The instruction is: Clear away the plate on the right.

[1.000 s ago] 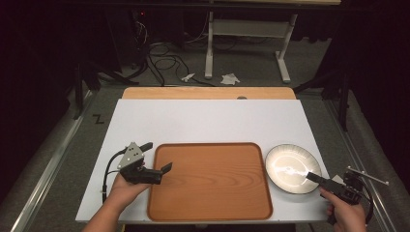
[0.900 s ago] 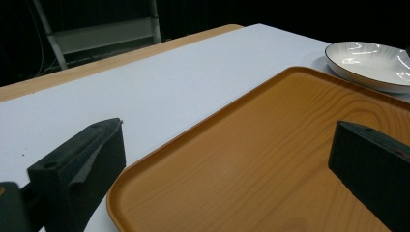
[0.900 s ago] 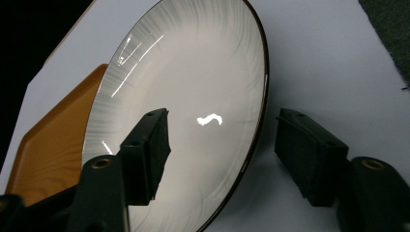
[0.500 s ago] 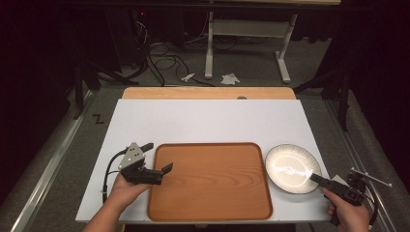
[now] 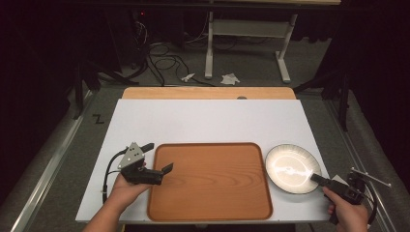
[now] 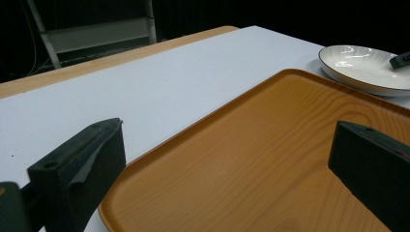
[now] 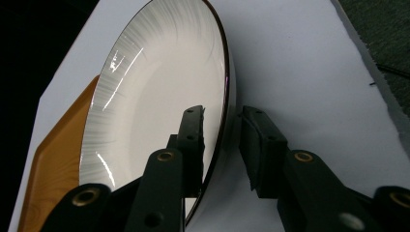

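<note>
A white ribbed plate point(image 5: 287, 166) with a dark rim lies on the white table to the right of a wooden tray point(image 5: 208, 179). My right gripper point(image 5: 316, 178) reaches it from the near right. In the right gripper view my right gripper point(image 7: 222, 121) straddles the plate point(image 7: 159, 96) rim, one jaw inside the bowl and one outside. The jaws have just been closing, and thin gaps still show beside the rim. My left gripper point(image 5: 159, 156) rests open at the tray's left edge. In the left gripper view my left gripper point(image 6: 227, 159) spans the tray point(image 6: 270, 145) corner without touching it.
The white table top point(image 5: 203, 121) has a wooden strip point(image 5: 208, 93) along its far edge. Beyond it on the dark floor are cables point(image 5: 159, 53) and a desk frame point(image 5: 241, 29). The plate point(image 6: 362, 67) sits close to the table's right edge.
The right gripper's jaws have drawn closer together around the plate's near rim. The left hand and its gripper have kept still.
</note>
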Tool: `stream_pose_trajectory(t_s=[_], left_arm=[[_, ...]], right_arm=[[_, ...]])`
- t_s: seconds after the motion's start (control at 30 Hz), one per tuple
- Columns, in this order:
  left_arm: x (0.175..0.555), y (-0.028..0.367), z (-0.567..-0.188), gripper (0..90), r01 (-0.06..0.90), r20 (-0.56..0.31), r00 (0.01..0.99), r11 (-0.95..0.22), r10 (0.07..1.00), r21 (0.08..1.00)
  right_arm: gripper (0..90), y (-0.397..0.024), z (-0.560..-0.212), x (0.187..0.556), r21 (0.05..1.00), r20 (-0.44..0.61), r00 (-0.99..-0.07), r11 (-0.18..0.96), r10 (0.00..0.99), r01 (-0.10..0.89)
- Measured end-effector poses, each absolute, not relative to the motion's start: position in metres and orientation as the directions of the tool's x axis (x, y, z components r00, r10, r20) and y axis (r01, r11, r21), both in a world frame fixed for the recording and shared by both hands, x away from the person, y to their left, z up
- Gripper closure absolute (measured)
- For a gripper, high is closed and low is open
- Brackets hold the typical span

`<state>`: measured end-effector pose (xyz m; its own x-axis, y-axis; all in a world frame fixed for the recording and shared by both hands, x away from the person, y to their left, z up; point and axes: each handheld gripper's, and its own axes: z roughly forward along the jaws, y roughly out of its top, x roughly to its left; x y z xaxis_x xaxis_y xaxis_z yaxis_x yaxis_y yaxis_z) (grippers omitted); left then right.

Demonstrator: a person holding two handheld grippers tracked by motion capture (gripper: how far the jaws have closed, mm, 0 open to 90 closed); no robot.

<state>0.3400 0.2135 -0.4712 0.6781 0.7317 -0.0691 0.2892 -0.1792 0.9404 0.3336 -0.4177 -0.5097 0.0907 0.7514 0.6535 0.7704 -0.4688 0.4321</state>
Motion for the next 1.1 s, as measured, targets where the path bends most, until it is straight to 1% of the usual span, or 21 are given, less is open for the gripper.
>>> stream_pose_trajectory(t_s=[0.33,0.47,0.63,0.9,1.1], left_arm=[[0.338,0.214,-0.471,0.8,0.284,-0.061,0.678,-0.185,0.732,0.941],[0.337,0.215,-0.47,1.0,0.281,-0.059,0.677,-0.183,0.733,0.942],[0.336,0.215,-0.47,0.9,0.28,-0.057,0.678,-0.186,0.733,0.942],[0.334,0.218,-0.47,1.0,0.281,-0.061,0.671,-0.177,0.739,0.943],[0.333,0.219,-0.469,1.0,0.275,-0.059,0.671,-0.175,0.739,0.945]], right_arm=[[78.5,-0.416,-0.512,0.339,0.403,0.677,0.109,-0.49,0.728,0.773],[79.7,-0.417,-0.513,0.34,0.392,0.684,0.115,-0.496,0.72,0.775],[83.9,-0.414,-0.512,0.343,0.388,0.685,0.135,-0.515,0.716,0.764],[84.9,-0.415,-0.513,0.345,0.376,0.698,0.15,-0.536,0.7,0.756],[85.1,-0.418,-0.511,0.345,0.386,0.69,0.153,-0.538,0.708,0.749]])
